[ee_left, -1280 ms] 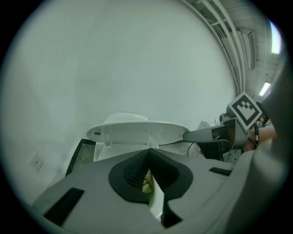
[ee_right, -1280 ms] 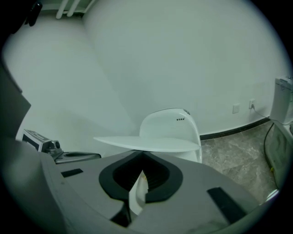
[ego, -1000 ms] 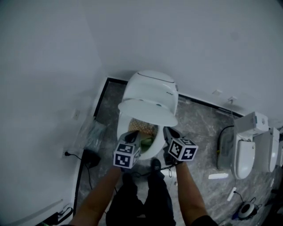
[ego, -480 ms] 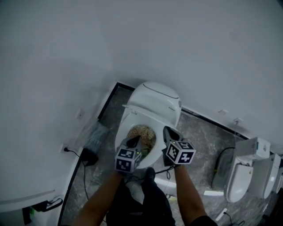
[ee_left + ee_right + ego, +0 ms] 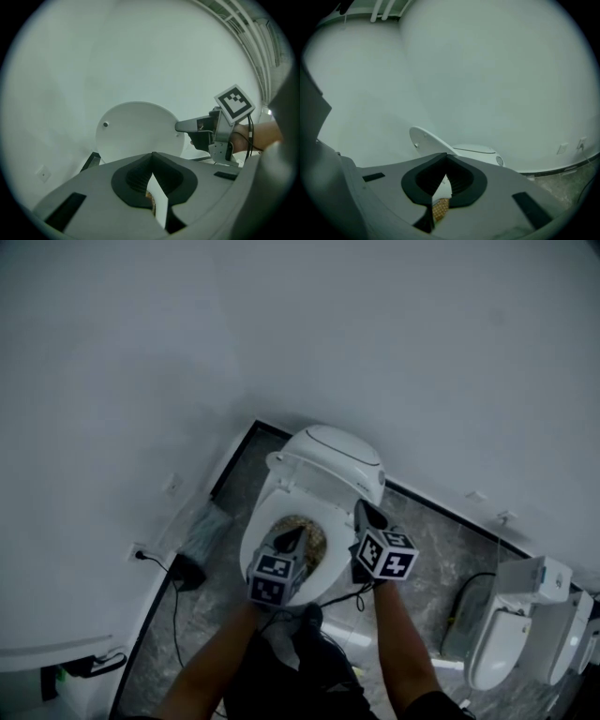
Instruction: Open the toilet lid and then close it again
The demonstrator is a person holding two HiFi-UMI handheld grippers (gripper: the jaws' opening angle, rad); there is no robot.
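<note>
Head view: toilet lid (image 5: 309,476) raised; left gripper (image 5: 291,538), right gripper (image 5: 366,512) both closed, empty.

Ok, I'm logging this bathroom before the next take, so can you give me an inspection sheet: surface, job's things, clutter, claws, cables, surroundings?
Surface: grey marbled floor, dark strip along the wall foot.
Job's things: toilet lid raised, near upright; bowl open, something brownish inside.
Clutter: wrapped bundle and black box on the floor left of the toilet.
Claws: left claw shut, empty; right claw shut, empty; both over the bowl's front, off the lid.
Cables: cord from the black box to a wall socket; thin cable below the right claw.
Surroundings: plain white walls; more toilets at the right.
</note>
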